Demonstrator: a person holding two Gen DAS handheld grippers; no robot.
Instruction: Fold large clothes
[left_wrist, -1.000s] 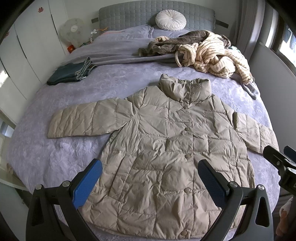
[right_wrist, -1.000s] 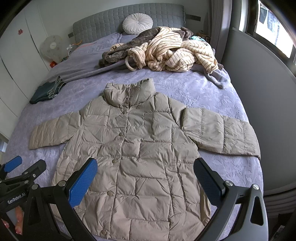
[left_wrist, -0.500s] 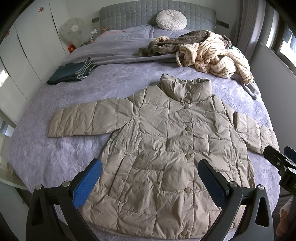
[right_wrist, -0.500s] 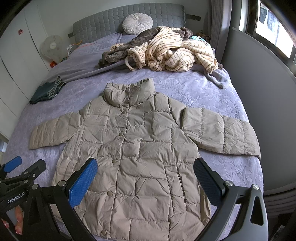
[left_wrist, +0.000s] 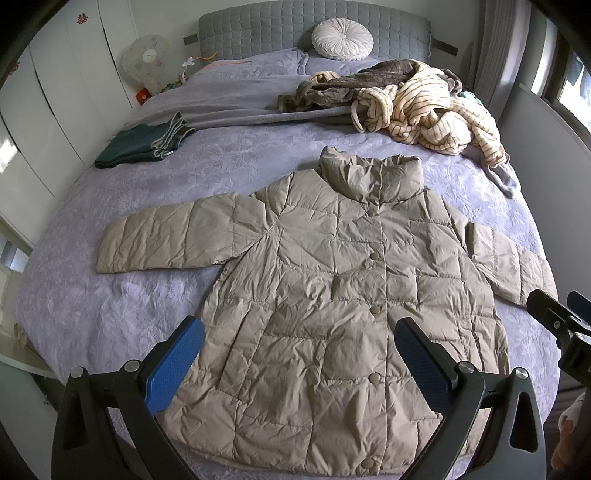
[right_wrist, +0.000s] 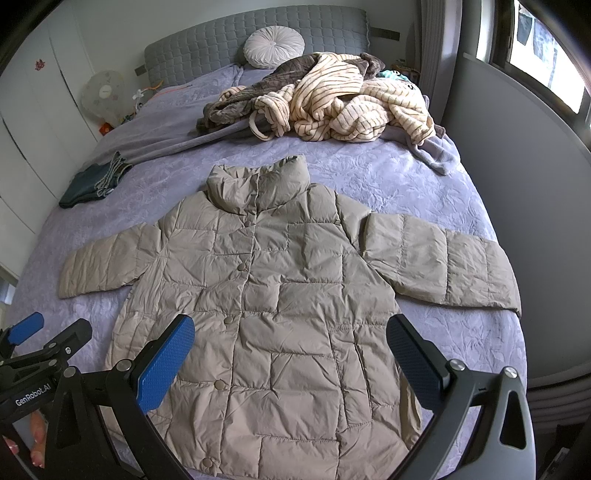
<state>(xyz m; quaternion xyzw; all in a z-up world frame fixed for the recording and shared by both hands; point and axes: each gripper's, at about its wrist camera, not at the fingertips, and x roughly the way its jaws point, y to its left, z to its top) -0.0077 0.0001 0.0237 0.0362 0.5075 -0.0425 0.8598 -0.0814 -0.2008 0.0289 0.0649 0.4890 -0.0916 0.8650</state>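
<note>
A beige quilted puffer jacket lies flat and buttoned on the lilac bed, collar toward the headboard, both sleeves spread out sideways; it also shows in the right wrist view. My left gripper is open and empty, held above the jacket's hem. My right gripper is open and empty, also above the lower part of the jacket. The right gripper shows at the right edge of the left wrist view, and the left gripper shows at the left edge of the right wrist view.
A heap of striped cream and brown clothes lies near the headboard at the right. Folded dark jeans lie at the bed's left side. A round white cushion leans on the grey headboard. A wall borders the bed's right side.
Both grippers have stayed almost still; the left wrist view has shifted very slightly. The jacket has not moved.
</note>
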